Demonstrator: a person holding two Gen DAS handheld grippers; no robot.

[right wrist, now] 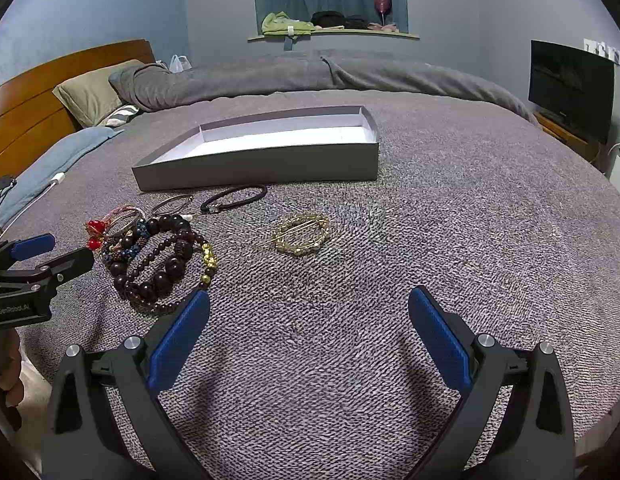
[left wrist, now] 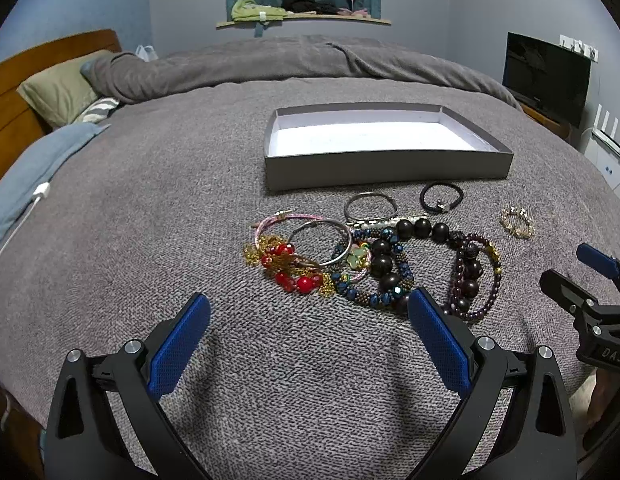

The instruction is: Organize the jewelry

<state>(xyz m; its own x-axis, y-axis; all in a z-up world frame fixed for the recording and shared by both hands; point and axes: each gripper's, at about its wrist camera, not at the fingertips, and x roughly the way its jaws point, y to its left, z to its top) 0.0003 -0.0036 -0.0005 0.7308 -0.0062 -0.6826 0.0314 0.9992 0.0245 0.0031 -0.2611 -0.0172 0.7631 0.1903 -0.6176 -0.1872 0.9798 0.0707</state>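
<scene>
Grey knit bed cover (right wrist: 430, 208) w/ open grey tray (right wrist: 269, 168), bracelet pile (left wrist: 370, 264), gold piece, maybe hairclip (right wrist: 301, 234).

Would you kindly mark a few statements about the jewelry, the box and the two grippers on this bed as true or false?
1. The grey box holds no jewelry. True.
2. The left gripper is shut on a bracelet. False: it is open and holds nothing.
3. The gold bracelet lies apart from the bracelet pile. True.
4. The black bracelet lies inside the box. False: it lies on the blanket in front of the box.
5. The right gripper is open. True.
</scene>
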